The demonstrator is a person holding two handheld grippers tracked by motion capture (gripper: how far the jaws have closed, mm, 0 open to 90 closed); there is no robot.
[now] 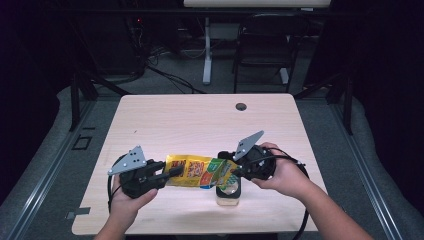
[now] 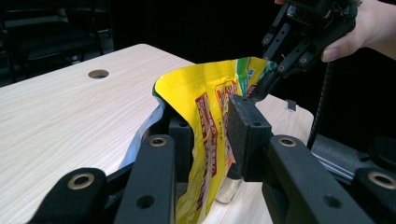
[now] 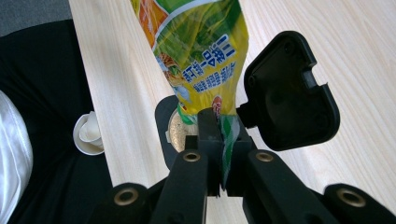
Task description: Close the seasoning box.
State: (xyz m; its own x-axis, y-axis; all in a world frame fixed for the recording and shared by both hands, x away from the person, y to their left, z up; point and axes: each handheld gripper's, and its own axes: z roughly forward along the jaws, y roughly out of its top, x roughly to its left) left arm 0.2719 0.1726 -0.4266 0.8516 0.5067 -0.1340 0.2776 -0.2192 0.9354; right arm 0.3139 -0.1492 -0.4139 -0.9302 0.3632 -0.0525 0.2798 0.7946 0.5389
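Two black hand-held grippers, left [image 1: 172,172] and right [image 1: 234,171], each clamped on one glossy, crinkled yellow pouch [image 1: 200,171].

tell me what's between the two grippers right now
The yellow pouch spans the whole gap in the high view, the left gripper gripping one end and the right gripper clamping the other, above an open jar.

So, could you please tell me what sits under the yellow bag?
A clear jar with its black flip lid open stands under the yellow bag. Its contents are covered.

Chair [image 1: 262,45] (dark) beyond wooden table [image 1: 200,117]
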